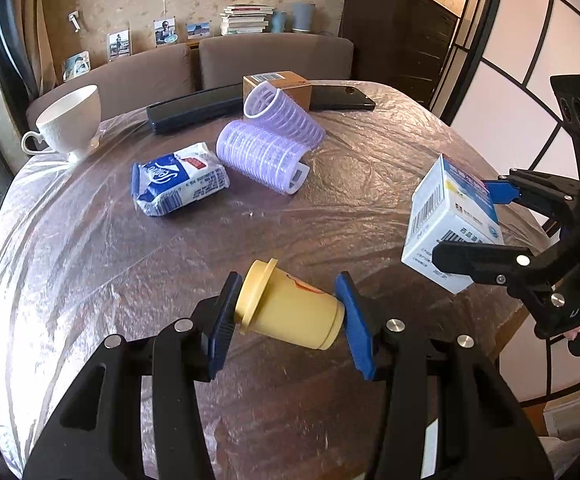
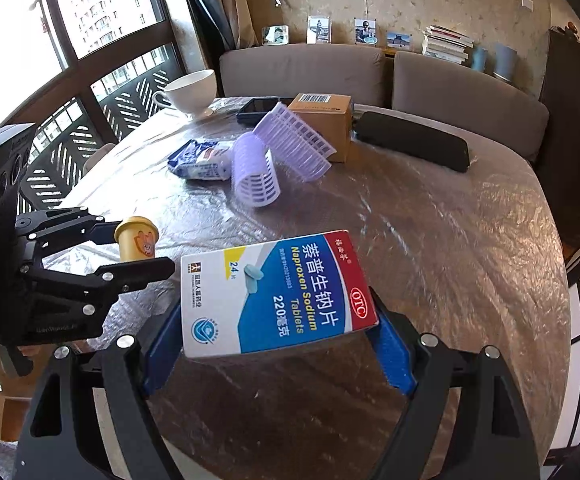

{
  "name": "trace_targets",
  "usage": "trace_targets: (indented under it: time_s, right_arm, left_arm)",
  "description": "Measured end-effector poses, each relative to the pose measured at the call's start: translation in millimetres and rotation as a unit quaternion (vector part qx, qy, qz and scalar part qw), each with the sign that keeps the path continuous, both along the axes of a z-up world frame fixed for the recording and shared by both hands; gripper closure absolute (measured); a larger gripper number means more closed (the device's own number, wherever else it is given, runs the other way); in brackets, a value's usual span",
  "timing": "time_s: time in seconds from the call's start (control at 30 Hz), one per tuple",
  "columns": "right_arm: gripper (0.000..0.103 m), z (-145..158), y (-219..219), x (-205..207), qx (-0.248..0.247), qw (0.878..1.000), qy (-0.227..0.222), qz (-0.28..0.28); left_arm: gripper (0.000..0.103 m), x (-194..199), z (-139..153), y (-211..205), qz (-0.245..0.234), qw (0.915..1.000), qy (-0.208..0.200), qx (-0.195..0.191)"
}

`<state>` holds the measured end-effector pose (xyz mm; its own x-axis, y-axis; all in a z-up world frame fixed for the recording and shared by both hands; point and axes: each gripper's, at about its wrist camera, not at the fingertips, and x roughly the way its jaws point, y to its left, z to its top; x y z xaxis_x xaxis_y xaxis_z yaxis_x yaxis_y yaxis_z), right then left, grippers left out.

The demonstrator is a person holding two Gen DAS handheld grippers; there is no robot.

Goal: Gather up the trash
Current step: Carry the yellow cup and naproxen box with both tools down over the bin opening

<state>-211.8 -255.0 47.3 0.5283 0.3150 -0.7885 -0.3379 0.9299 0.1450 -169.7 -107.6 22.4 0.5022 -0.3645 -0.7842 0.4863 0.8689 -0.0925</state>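
Observation:
My left gripper [image 1: 288, 314] is shut on a small yellow lidded cup [image 1: 286, 312], held on its side above the table; the same cup [image 2: 137, 240] shows at the left of the right wrist view, between that gripper's black fingers. My right gripper [image 2: 278, 328] is shut on a white, blue and red tablet box [image 2: 274, 296], its blue pads pressing the box's two sides. In the left wrist view that box [image 1: 446, 220] hangs at the right, over the table's edge. Both things are lifted off the plastic-covered table [image 1: 170, 260].
Farther back on the table lie two purple hair rollers [image 1: 266, 148], a blue and white tissue pack [image 1: 178, 180], a brown cardboard box [image 1: 278, 84], a white teacup [image 1: 70, 120], a long dark case [image 1: 194, 110] and a black phone [image 1: 346, 98]. Grey chairs stand behind the table.

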Motion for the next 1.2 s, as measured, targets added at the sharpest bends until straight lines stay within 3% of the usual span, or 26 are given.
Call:
trace_targets:
  time_s: [1.2]
  right_arm:
    - [0.022,3,13,-67,0.011,0.999,0.033,0.028]
  left_arm:
    - [0.053,-53,3,29,0.017,0.9996,0.022,-0.005]
